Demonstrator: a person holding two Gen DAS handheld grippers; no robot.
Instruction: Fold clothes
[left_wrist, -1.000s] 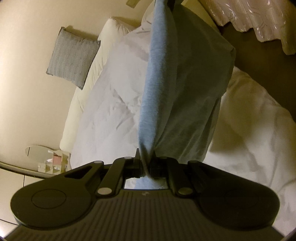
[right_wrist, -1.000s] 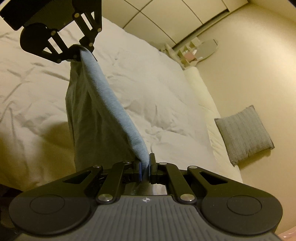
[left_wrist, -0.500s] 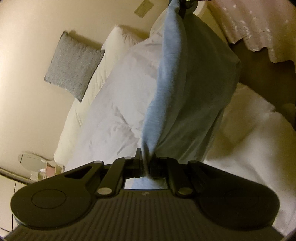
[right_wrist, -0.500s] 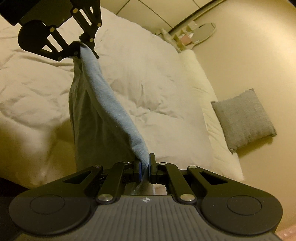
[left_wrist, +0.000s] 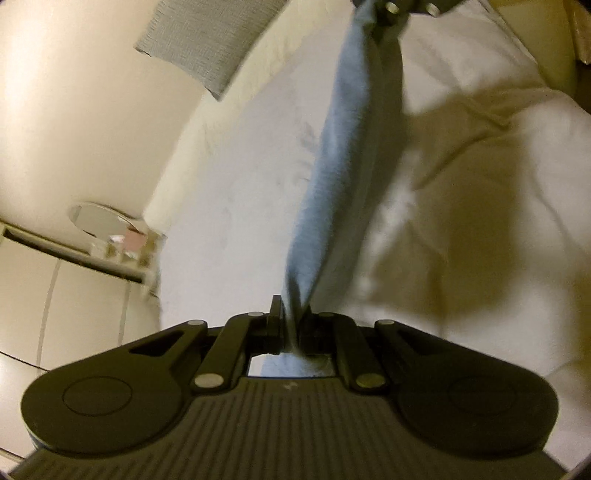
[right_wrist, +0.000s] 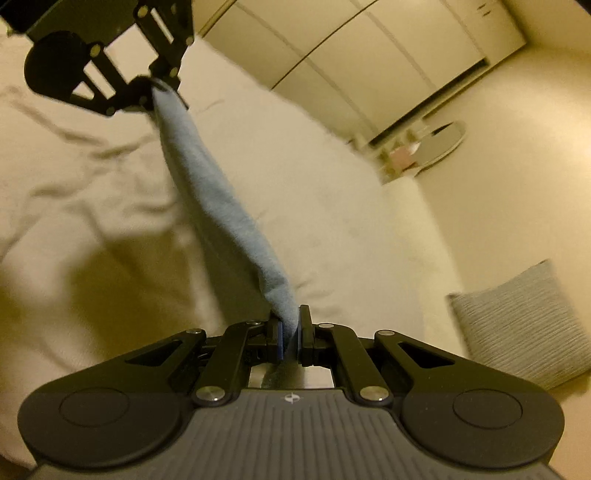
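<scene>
I see dim, warm yellow light; a dark shadow on the duvet at frame right, motion blur everywhere, strong bending at edges.

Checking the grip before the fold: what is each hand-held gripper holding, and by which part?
Both hold one light blue fabric garment, stretched between them: left hand-held gripper and right hand-held gripper each pinch an opposite end of its bunched edge.
</scene>
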